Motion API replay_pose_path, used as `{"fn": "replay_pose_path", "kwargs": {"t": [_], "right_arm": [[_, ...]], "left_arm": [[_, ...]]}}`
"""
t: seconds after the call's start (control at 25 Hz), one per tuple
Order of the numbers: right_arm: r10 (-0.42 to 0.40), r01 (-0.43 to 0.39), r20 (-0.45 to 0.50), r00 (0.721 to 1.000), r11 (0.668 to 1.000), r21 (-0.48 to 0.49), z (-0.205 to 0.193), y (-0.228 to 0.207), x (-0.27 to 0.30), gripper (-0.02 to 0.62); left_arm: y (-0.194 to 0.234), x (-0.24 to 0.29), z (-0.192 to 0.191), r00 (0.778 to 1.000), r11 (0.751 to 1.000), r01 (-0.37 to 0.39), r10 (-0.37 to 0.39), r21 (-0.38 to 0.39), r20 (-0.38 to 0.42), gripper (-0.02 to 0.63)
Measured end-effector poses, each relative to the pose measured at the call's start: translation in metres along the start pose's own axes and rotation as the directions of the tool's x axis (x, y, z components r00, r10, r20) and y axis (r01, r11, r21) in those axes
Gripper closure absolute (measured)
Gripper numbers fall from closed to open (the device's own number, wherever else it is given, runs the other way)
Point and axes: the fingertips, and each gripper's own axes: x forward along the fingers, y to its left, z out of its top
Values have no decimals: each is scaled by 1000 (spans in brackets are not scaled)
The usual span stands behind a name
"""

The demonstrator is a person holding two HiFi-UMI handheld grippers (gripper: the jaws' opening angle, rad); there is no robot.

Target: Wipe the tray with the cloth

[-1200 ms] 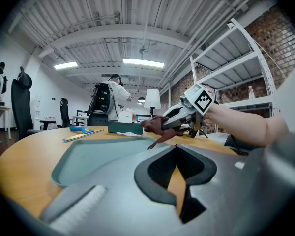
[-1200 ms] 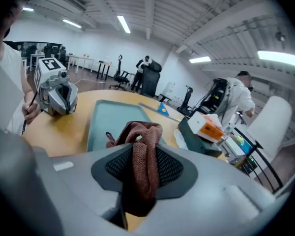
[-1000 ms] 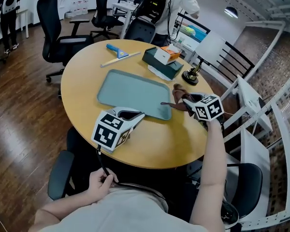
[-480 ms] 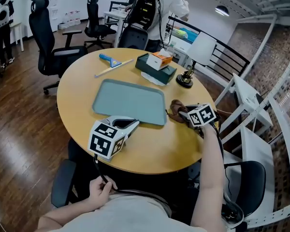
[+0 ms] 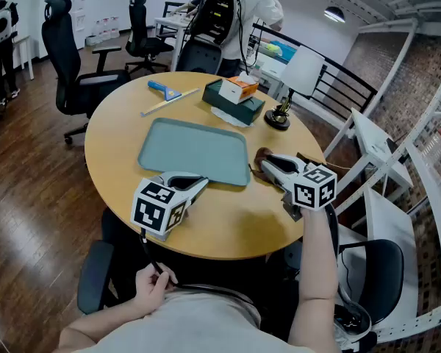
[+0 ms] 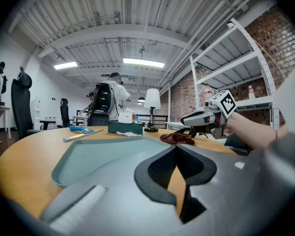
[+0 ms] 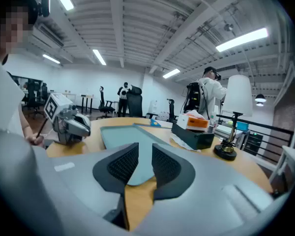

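Note:
The teal tray (image 5: 195, 151) lies flat in the middle of the round wooden table (image 5: 117, 131). A crumpled brown cloth (image 5: 260, 157) rests on the table just off the tray's right edge. My right gripper (image 5: 266, 160) hovers over the cloth, open a little, with nothing between its fingers (image 7: 145, 146); through the gap I see the tray (image 7: 123, 134). My left gripper (image 5: 204, 180) sits shut and empty at the tray's near edge. From the left gripper view (image 6: 176, 149) the tray (image 6: 98, 154) spreads ahead and the cloth (image 6: 176, 138) lies under the right gripper (image 6: 199, 120).
Beyond the tray sit a dark green box with an orange carton on it (image 5: 235, 98), a small desk lamp (image 5: 281, 116), and a blue squeegee (image 5: 162, 88) beside a pale strip. Office chairs and a standing person (image 5: 235, 6) are behind the table; white shelving is to the right.
My right gripper has drawn back toward me and risen off the cloth, which stays on the table beside the tray. The left gripper has not moved.

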Motion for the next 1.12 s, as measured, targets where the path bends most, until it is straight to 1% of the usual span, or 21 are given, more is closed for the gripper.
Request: {"fn": "replay_pose_path", "kwargs": {"t": [0.12, 0.24, 0.32, 0.44, 0.6, 0.8, 1.12], "right_arm": [[68, -73, 90, 994, 995, 61, 11, 32, 1, 556], [136, -154, 159, 978, 982, 106, 19, 61, 8, 592], [178, -199, 171, 969, 973, 118, 19, 77, 15, 592], [217, -238, 169, 961, 964, 119, 14, 97, 27, 593], [217, -236, 163, 963, 965, 112, 9, 104, 37, 594], [203, -224, 180, 963, 968, 111, 11, 100, 35, 595], [199, -220, 182, 963, 971, 100, 12, 101, 33, 595]], "left_arm": [[0, 1, 1, 1000, 1000, 0, 0, 1, 2, 597], [2, 1, 1, 1000, 1000, -1, 1, 1, 2, 597], [1, 2, 1, 1000, 1000, 0, 0, 0, 2, 597], [1, 2, 1, 1000, 1000, 0, 0, 0, 0, 597], [1, 2, 2, 1000, 1000, 1, -1, 0, 1, 597], [1, 2, 1, 1000, 1000, 0, 0, 0, 2, 597], [2, 4, 3, 1000, 1000, 0, 0, 0, 3, 597]]}}
